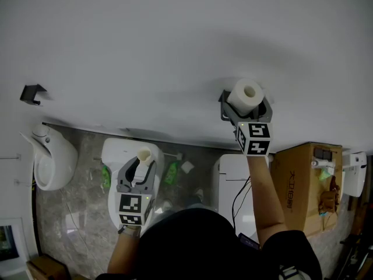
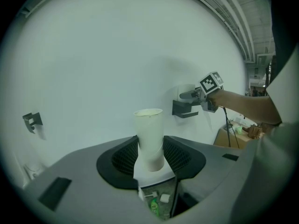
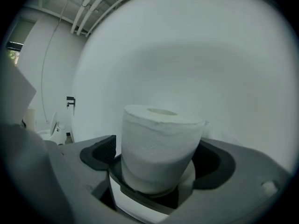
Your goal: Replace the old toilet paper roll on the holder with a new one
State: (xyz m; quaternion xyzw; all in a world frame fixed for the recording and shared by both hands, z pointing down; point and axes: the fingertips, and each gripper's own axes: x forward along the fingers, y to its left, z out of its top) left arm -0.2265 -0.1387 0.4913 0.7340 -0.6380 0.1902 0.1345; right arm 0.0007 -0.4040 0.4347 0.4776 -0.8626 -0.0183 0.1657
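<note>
A full white toilet paper roll (image 1: 246,96) stands upright on the dark grey wall holder (image 1: 225,108). My right gripper (image 1: 248,107) is at the holder, its jaws spread on either side of the roll (image 3: 161,146) with a small gap on each side, so it is open. The holder's shelf (image 3: 140,193) shows under the roll. Lower left, my left gripper (image 1: 141,163) is shut on an empty pale cardboard tube (image 2: 150,134), held upright between the pads. The left gripper view shows the holder (image 2: 184,108) and right gripper (image 2: 196,95) far off to the right.
White wall fills the upper half. Below are a urinal (image 1: 49,159), a toilet (image 1: 119,151) under the left gripper, a second toilet (image 1: 233,179), a cardboard box (image 1: 303,179) and a green bottle (image 1: 172,171). A small black bracket (image 1: 32,93) sits on the wall at left.
</note>
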